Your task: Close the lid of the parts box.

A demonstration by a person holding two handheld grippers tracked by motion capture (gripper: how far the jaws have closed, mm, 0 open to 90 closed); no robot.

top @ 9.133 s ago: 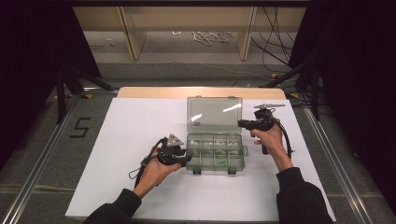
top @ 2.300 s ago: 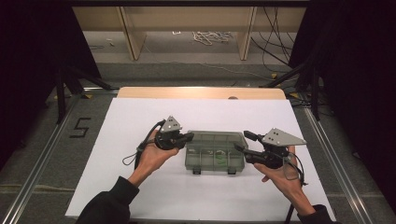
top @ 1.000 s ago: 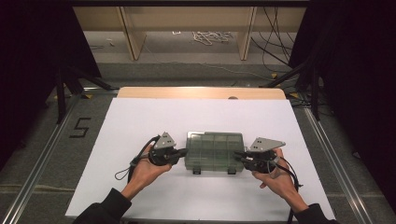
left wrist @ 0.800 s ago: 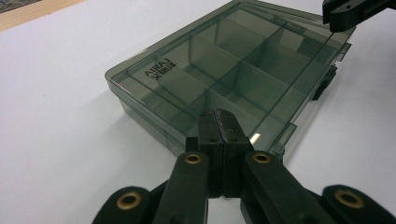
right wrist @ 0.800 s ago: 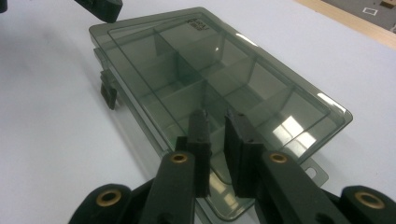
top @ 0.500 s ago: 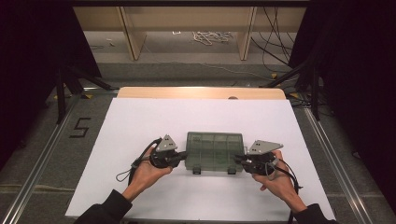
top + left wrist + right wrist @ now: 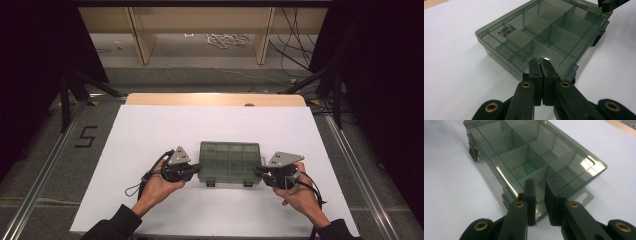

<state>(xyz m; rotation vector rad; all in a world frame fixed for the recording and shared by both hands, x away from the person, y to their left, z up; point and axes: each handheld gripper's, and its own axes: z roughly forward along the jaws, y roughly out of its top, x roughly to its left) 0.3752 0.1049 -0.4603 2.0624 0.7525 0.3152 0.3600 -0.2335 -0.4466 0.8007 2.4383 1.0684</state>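
Organizer box (image 7: 230, 163), lid lowered since earlier, lay near desk's front edge between clenched left gripper (image 7: 198, 169) and slightly parted, empty right gripper (image 7: 258, 172).

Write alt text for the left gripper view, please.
A closed smoky-clear compartment box lies on a white table, its lid marked AIRAJ. The left gripper, jaws shut with nothing between them, rests at the box's near edge. The right gripper's tip shows at the far corner.
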